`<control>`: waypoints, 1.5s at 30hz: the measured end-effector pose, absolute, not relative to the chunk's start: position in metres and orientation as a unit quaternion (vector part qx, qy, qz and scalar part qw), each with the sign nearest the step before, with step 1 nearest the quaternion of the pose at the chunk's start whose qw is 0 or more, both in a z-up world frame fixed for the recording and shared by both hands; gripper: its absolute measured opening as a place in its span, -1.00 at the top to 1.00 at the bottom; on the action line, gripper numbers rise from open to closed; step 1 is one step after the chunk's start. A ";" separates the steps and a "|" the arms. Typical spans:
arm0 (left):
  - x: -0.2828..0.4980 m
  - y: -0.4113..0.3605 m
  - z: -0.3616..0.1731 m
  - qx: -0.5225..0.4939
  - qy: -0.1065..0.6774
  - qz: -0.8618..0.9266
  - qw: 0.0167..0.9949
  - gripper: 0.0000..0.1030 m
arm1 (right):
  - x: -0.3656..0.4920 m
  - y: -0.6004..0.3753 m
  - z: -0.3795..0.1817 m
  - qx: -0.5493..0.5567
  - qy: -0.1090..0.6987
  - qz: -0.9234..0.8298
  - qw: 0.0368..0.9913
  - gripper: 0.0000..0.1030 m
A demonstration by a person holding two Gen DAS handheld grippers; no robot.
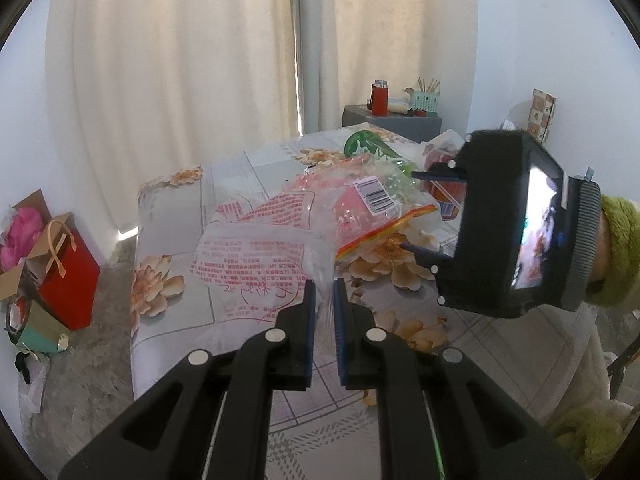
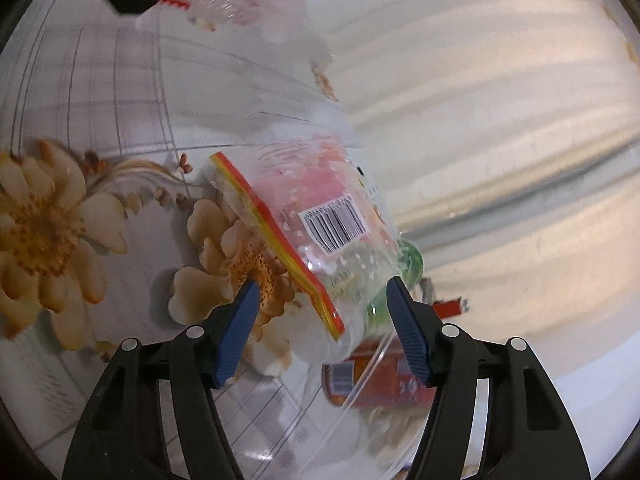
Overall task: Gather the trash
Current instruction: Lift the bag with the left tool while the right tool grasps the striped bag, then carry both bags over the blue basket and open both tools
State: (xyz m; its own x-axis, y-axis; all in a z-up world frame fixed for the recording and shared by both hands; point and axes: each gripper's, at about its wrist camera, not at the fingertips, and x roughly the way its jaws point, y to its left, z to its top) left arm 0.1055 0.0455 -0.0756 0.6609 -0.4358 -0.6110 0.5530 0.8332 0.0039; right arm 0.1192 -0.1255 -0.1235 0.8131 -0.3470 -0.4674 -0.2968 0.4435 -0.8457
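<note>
Left gripper (image 1: 324,296) pinches a printed plastic bag (image 1: 256,256) on the flowered tablecloth (image 1: 168,208); right gripper (image 2: 320,300), jaws wide, straddles the barcoded zip pouch (image 2: 320,224) — not yet grasped — with a green wrapper (image 1: 366,146) beyond, collection seemingly barely begun

Surface (image 1: 168,216): flower-print cloth cover. Lying on it: white plastic bag with red print (image 1: 256,248), clear zip bag with barcode label (image 1: 368,204), green-lidded container (image 1: 364,144) behind.
</note>
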 end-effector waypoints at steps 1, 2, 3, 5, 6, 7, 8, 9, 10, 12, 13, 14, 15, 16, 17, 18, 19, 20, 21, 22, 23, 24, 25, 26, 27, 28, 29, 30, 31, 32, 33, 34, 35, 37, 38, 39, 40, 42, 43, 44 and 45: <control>0.106 0.046 -0.076 0.095 0.310 -0.273 0.906 0.84 | 0.119 -0.123 -0.129 -0.536 0.301 -0.013 0.788 -0.18; 0.106 0.047 -0.077 0.094 0.311 -0.274 0.905 0.84 | 0.119 -0.121 -0.130 -0.547 0.298 -0.010 0.782 -0.17; 0.107 0.047 -0.077 0.094 0.312 -0.274 0.905 0.84 | 0.119 -0.120 -0.134 -0.561 0.291 -0.006 0.775 -0.08; 0.108 0.047 -0.079 0.095 0.314 -0.274 0.904 0.84 | 0.118 -0.116 -0.137 -0.577 0.283 -0.003 0.766 0.00; 0.108 0.047 -0.080 0.095 0.315 -0.274 0.904 0.84 | 0.118 -0.116 -0.139 -0.585 0.279 0.000 0.762 0.04; 0.108 0.047 -0.080 0.095 0.316 -0.275 0.903 0.84 | 0.120 -0.115 -0.141 -0.589 0.277 0.001 0.759 0.08; 0.109 0.047 -0.080 0.095 0.316 -0.275 0.903 0.84 | 0.121 -0.114 -0.142 -0.595 0.276 0.001 0.755 0.11; 0.109 0.046 -0.081 0.095 0.316 -0.274 0.903 0.84 | 0.122 -0.114 -0.145 -0.603 0.273 0.001 0.750 0.17; 0.109 0.046 -0.081 0.096 0.317 -0.274 0.903 0.84 | 0.123 -0.114 -0.148 -0.608 0.270 0.001 0.746 0.26; 0.108 0.046 -0.081 0.098 0.316 -0.273 0.903 0.84 | 0.122 -0.114 -0.154 -0.622 0.262 0.000 0.738 0.42; 0.109 0.045 -0.081 0.099 0.316 -0.273 0.903 0.84 | 0.123 -0.112 -0.157 -0.626 0.257 -0.001 0.736 0.47; 0.109 0.045 -0.082 0.101 0.315 -0.271 0.904 0.84 | 0.122 -0.112 -0.158 -0.626 0.255 0.002 0.737 0.50; 0.109 0.045 -0.082 0.103 0.313 -0.270 0.905 0.84 | 0.121 -0.112 -0.158 -0.624 0.254 0.005 0.739 0.55; 0.108 0.045 -0.082 0.104 0.311 -0.270 0.905 0.84 | 0.118 -0.112 -0.158 -0.624 0.250 0.005 0.740 0.61; 0.108 0.044 -0.082 0.106 0.309 -0.269 0.906 0.84 | 0.120 -0.110 -0.158 -0.624 0.247 0.005 0.741 0.65; 0.107 0.044 -0.082 0.107 0.308 -0.269 0.906 0.84 | 0.118 -0.111 -0.157 -0.623 0.245 0.004 0.743 0.69; 0.106 0.043 -0.081 0.110 0.305 -0.269 0.907 0.84 | 0.116 -0.109 -0.154 -0.621 0.245 0.004 0.745 0.71; 0.105 0.043 -0.081 0.113 0.302 -0.268 0.908 0.84 | 0.115 -0.110 -0.151 -0.614 0.245 0.003 0.750 0.72; 0.104 0.042 -0.080 0.115 0.299 -0.266 0.909 0.84 | 0.114 -0.109 -0.149 -0.607 0.245 0.002 0.756 0.74; 0.102 0.042 -0.079 0.118 0.294 -0.265 0.911 0.84 | 0.113 -0.110 -0.145 -0.596 0.247 0.000 0.764 0.75; 0.101 0.042 -0.078 0.119 0.291 -0.263 0.912 0.84 | 0.112 -0.112 -0.140 -0.586 0.247 -0.002 0.771 0.76; 0.100 0.042 -0.075 0.120 0.285 -0.261 0.915 0.84 | 0.111 -0.113 -0.134 -0.576 0.248 -0.007 0.779 0.77; 0.099 0.043 -0.073 0.119 0.282 -0.260 0.916 0.84 | 0.112 -0.114 -0.130 -0.567 0.249 -0.009 0.785 0.78; 0.098 0.043 -0.069 0.116 0.275 -0.258 0.919 0.84 | 0.112 -0.116 -0.125 -0.558 0.249 -0.012 0.791 0.79; 0.097 0.044 -0.066 0.115 0.271 -0.256 0.921 0.84 | 0.110 -0.117 -0.119 -0.548 0.248 -0.017 0.799 0.79; 0.096 0.044 -0.062 0.115 0.265 -0.256 0.923 0.84 | 0.109 -0.119 -0.115 -0.543 0.246 -0.020 0.803 0.80; 0.096 0.044 -0.060 0.115 0.261 -0.255 0.924 0.84 | 0.108 -0.120 -0.109 -0.537 0.244 -0.025 0.807 0.80; 0.094 0.044 -0.055 0.117 0.253 -0.254 0.926 0.84 | 0.107 -0.121 -0.105 -0.531 0.241 -0.029 0.812 0.81; 0.092 0.044 -0.049 0.119 0.244 -0.254 0.928 0.84 | 0.106 -0.122 -0.100 -0.525 0.237 -0.036 0.816 0.82; 0.090 0.043 -0.046 0.120 0.237 -0.254 0.930 0.84 | 0.105 -0.123 -0.094 -0.520 0.232 -0.043 0.821 0.82; 0.087 0.042 -0.038 0.122 0.224 -0.257 0.932 0.84 | 0.104 -0.125 -0.089 -0.513 0.227 -0.052 0.826 0.82; 0.084 0.040 -0.031 0.124 0.212 -0.260 0.934 0.84 | 0.101 -0.126 -0.084 -0.507 0.223 -0.059 0.830 0.82; 0.083 0.039 -0.026 0.126 0.204 -0.264 0.935 0.84 | 0.099 -0.127 -0.076 -0.497 0.219 -0.068 0.837 0.82; 0.077 0.033 -0.012 0.132 0.178 -0.276 0.935 0.84 | 0.093 -0.133 -0.064 -0.474 0.211 -0.090 0.850 0.82; 0.074 0.029 -0.004 0.134 0.165 -0.287 0.934 0.84 | 0.087 -0.137 -0.055 -0.462 0.206 -0.103 0.857 0.82; 0.072 0.025 0.001 0.135 0.158 -0.295 0.933 0.84 | 0.079 -0.141 -0.046 -0.450 0.201 -0.118 0.862 0.82; 0.069 0.019 0.008 0.135 0.146 -0.310 0.930 0.84 | 0.075 -0.144 -0.042 -0.442 0.198 -0.130 0.865 0.82; 0.064 0.007 0.016 0.138 0.130 -0.333 0.924 0.84 | 0.059 -0.150 -0.027 -0.422 0.195 -0.158 0.871 0.82; 0.060 -0.001 0.021 0.140 0.119 -0.348 0.919 0.84 | 0.053 -0.159 -0.021 -0.412 0.196 -0.175 0.873 0.82; 0.057 -0.008 0.025 0.141 0.111 -0.361 0.915 0.84 | 0.044 -0.165 -0.016 -0.402 0.196 -0.194 0.873 0.82; 0.052 -0.018 0.030 0.142 0.100 -0.380 0.909 0.84 | 0.038 -0.174 -0.010 -0.390 0.200 -0.215 0.873 0.82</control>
